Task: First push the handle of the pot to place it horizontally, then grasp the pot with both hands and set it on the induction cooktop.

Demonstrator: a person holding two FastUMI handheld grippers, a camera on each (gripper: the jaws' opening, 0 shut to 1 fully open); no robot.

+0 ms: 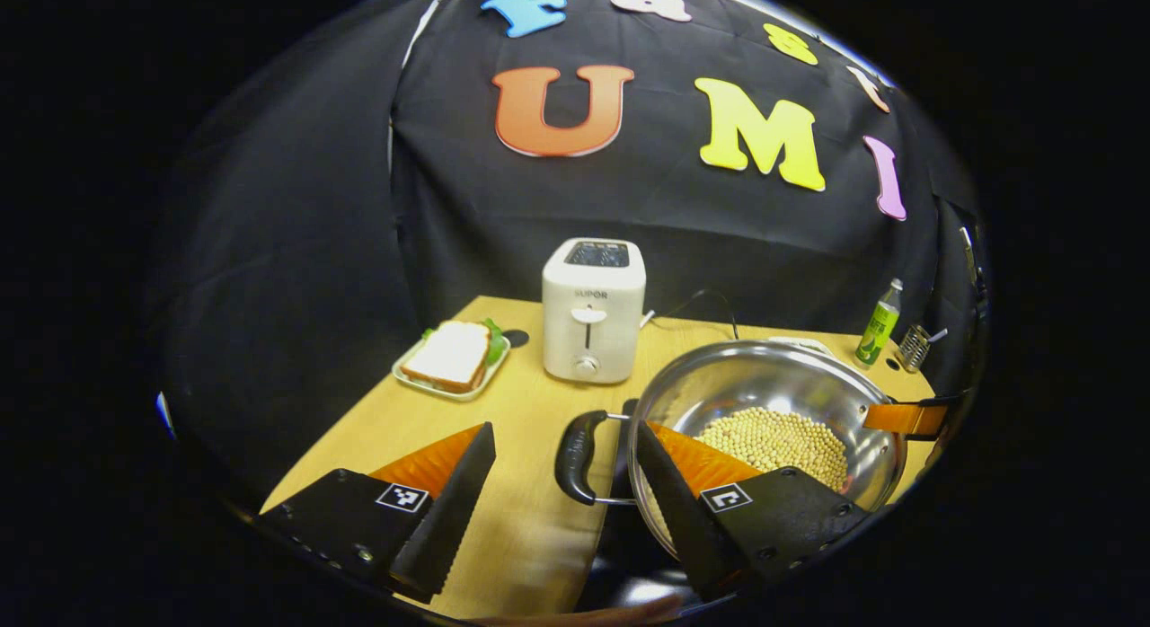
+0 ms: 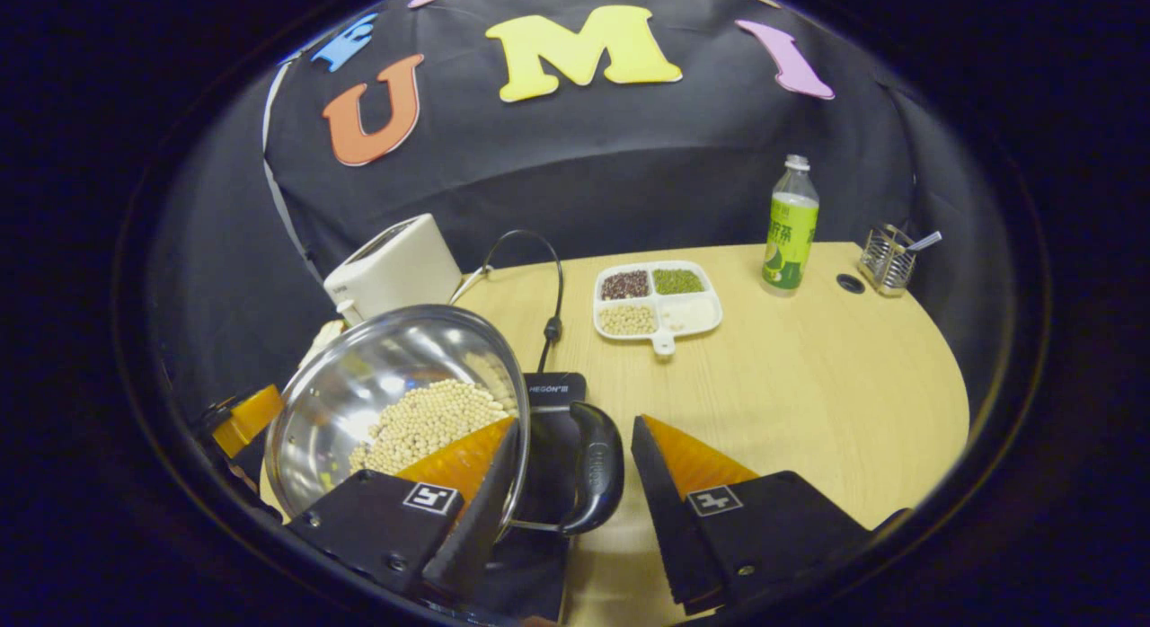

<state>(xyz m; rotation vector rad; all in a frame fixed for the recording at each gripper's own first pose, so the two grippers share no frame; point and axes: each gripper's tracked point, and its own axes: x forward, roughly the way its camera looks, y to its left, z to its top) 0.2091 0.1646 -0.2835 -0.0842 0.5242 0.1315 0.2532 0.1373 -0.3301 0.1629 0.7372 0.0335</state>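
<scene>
The pot (image 1: 764,420) is a shiny steel one with a heap of pale round beans (image 1: 777,438) in its bottom, and it sits toward the near edge of the wooden table (image 1: 530,519), on the dark induction cooktop (image 2: 548,429), whose black surface shows under and beside it in the right gripper view. In the left gripper view the left gripper (image 1: 561,497) has its fingers spread wide apart, and the pot's black loop handle (image 1: 575,456) stands in the gap between them, touching neither as far as I can tell; one finger lies in front of the pot's rim, the other over bare table. In the right gripper view the right gripper (image 2: 575,483) is likewise open, with the pot's other black handle (image 2: 597,470) between its fingers; one finger overlaps the pot's wall, but whether it actually touches is unclear. The opposite gripper's finger shows at the far rim of the pot in each view. Behind the pot stands a white toaster (image 1: 593,308), and to its side a small tray with a sandwich (image 1: 449,356). In the right gripper view a white divided dish (image 2: 658,302) holding grains of several colours lies farther back on the table, with a green bottle (image 2: 789,232) and a wire holder (image 2: 888,259) near the far edge, and a black cord (image 2: 548,286) runs toward the cooktop.
</scene>
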